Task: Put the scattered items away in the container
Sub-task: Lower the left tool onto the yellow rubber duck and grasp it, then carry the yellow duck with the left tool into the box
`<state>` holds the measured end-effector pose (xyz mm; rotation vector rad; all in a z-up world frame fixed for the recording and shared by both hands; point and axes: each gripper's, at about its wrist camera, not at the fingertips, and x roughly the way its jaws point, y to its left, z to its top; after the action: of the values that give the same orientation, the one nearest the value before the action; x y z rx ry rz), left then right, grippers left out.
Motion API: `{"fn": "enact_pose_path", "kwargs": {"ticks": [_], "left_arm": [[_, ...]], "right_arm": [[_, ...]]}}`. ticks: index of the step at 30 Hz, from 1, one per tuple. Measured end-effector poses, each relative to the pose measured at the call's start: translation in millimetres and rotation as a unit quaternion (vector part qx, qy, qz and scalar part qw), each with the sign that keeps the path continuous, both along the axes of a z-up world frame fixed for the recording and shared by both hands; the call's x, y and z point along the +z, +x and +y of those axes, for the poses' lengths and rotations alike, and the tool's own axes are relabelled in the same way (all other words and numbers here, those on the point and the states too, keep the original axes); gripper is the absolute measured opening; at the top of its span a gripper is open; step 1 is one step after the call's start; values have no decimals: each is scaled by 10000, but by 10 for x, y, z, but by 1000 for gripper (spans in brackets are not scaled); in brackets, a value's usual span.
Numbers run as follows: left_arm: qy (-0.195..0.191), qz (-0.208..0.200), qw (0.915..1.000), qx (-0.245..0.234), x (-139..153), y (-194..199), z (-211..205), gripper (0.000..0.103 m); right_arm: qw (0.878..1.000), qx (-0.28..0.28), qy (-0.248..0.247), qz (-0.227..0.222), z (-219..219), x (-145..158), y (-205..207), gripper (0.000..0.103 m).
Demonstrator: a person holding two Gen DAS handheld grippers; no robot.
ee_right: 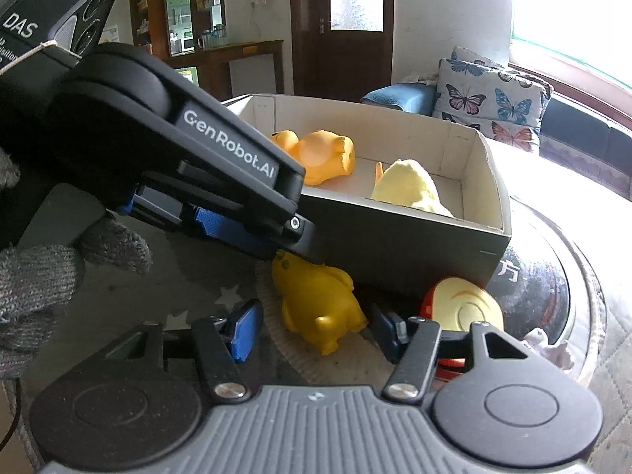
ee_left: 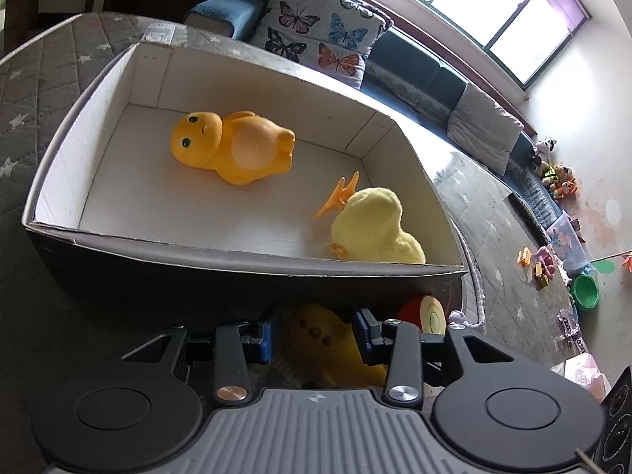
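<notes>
A yellow rubber duck toy (ee_right: 316, 304) lies on its side in front of the box (ee_right: 395, 245), on a pale woven mat. My right gripper (ee_right: 316, 331) is open around its body, and mat shows between the left pad (ee_right: 245, 328) and the toy. My left gripper (ee_right: 292, 237) hangs over the toy's head. In the left wrist view the duck toy (ee_left: 320, 339) shows between and below the blue pads (ee_left: 266, 335) of that left gripper (ee_left: 316, 335), which is open. The box (ee_left: 197, 260) holds an orange rubber figure (ee_left: 233, 146) and a yellow plush chick (ee_left: 375, 225).
A red and cream round toy (ee_right: 462, 304) and a small pale toy (ee_right: 549, 347) lie to the right of the duck. A gloved hand (ee_right: 35, 276) holds the left gripper. A butterfly cushion (ee_left: 320, 27) and sofa stand behind the box. More toys and a green bowl (ee_left: 586, 290) litter the floor.
</notes>
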<state>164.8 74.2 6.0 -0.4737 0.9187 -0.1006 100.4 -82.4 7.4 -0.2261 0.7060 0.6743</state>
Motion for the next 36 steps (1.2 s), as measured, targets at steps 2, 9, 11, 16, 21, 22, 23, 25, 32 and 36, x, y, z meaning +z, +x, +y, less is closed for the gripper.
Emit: {"fn": "enact_pose_path", "kwargs": {"ticks": [2,9,11,16,21,22,23,25,32,36], "left_arm": [[-22,32,10000,22,-16,9,2,41],[-143,54,9999,58,-55,8,14,41],[-170,56,9998,60,-59,7,20,41],[-214,79,9997,72,-66,13,31,41],[-252,108,9996,107,-77,30,38,42],[-254,112,9996,110,-78,33,36,42],[-249,112,9996,104,-80,33,31,42],[-205,90,9997,89,-75,22,19,41],[-79,-142,9999,11,63,-93,11,36],[-95,-330,9994,-23,201,-142,15,36]], "right_arm": [[10000,8,-19,11,8,-6,7,55],[9999,63,-133,18,46,-21,-15,47],[9999,73,-151,19,50,-21,-19,47],[9998,72,-168,25,53,-19,-17,47],[9998,66,-210,12,59,-22,-29,47],[9997,69,-216,13,58,-24,-33,47],[9997,76,-229,14,61,-25,-38,47],[9996,95,-280,-22,72,-22,-64,45],[9996,182,-213,-78,37,55,-208,35],[9994,201,-170,-244,18,180,-272,35]]}}
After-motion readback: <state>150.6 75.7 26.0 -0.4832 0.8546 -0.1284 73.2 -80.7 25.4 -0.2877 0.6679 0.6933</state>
